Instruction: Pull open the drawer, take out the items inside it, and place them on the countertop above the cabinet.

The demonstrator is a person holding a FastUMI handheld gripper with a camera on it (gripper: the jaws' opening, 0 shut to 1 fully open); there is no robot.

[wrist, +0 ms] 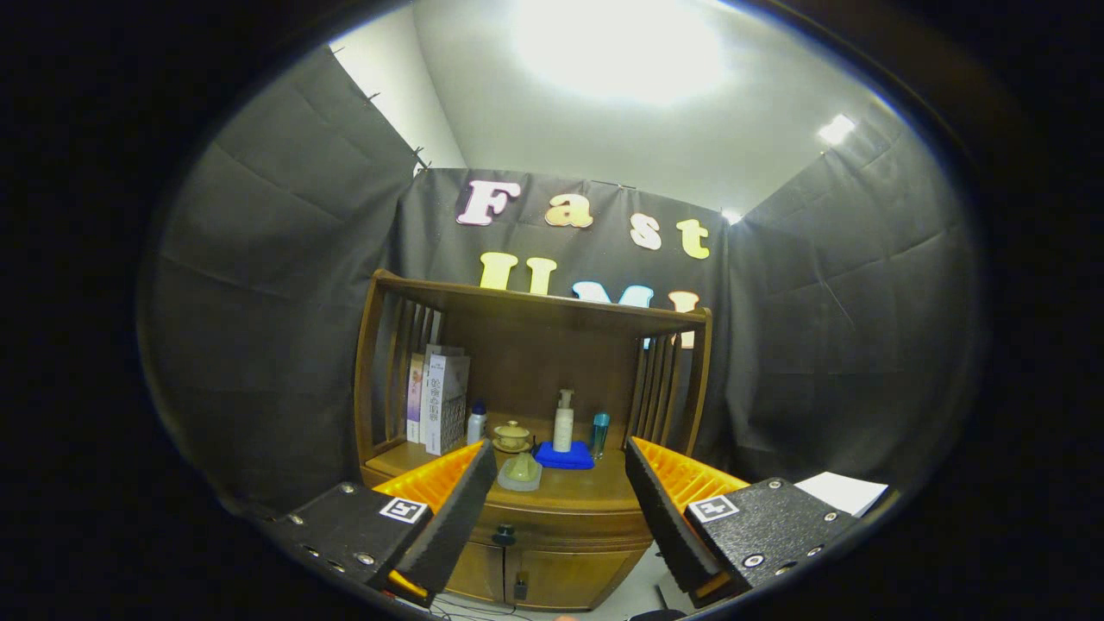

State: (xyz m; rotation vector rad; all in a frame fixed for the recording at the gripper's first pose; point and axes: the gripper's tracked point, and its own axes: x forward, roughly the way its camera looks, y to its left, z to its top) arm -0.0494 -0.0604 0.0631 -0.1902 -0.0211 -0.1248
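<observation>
A wooden cabinet (pixel 552 552) stands ahead of me, beyond the fingers. Its drawer (pixel 561 523) is closed, with a dark knob (pixel 504 535) on its front between the fingertips and well beyond them. My gripper (pixel 561 500) is open and holds nothing. On the countertop (pixel 595 492) sit a pale dome-shaped piece on a small dish (pixel 521 471), a lidded cup on a saucer (pixel 511 435), a pump bottle (pixel 563 421) on a blue cloth (pixel 565 455), a teal bottle (pixel 599 433) and a small white bottle (pixel 476 423).
Several boxes (pixel 440 398) stand upright at the back left of the countertop. Slatted wooden sides and a top shelf (pixel 535 302) enclose the countertop. Two lower doors (pixel 552 580) sit under the drawer. A white sheet (pixel 841 492) lies off to the right.
</observation>
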